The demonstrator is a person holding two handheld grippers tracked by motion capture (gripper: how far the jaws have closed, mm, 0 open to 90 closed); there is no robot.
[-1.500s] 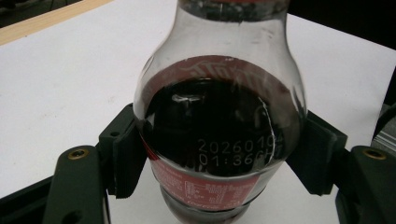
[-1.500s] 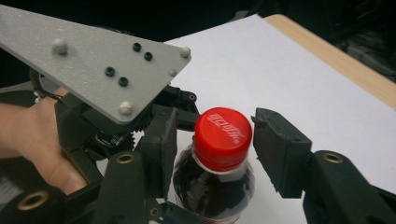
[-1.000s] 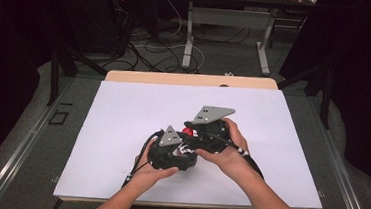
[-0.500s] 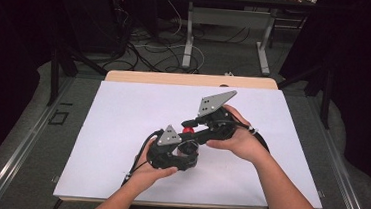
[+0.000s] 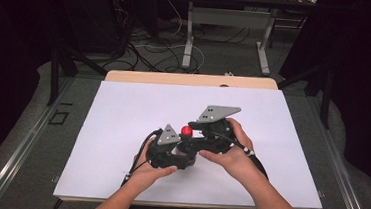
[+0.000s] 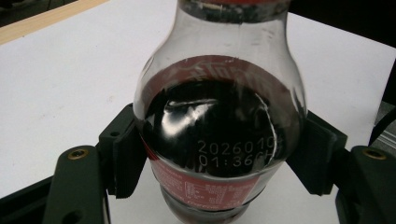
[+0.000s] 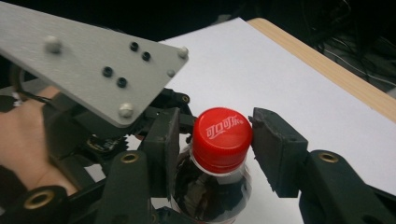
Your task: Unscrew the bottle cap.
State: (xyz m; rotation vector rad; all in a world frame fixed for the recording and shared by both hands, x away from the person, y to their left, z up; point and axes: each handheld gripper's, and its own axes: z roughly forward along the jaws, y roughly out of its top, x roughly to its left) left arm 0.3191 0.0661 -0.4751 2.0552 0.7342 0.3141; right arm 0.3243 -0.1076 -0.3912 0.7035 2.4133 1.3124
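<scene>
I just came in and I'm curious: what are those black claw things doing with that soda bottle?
A person is working on a bottle of dark soda standing on the white table. The left gripper clamps the bottle's body between its fingers to hold it steady. The right gripper has its fingers on either side of the red cap, and they have just been closing on it. The cap is still on.

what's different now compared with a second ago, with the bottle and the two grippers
The right gripper swung out to the right, then came back over the red cap. Its jaws have just been closing, with the cap between them. The left gripper stayed clamped on the bottle, which is upright in the same spot.
</scene>
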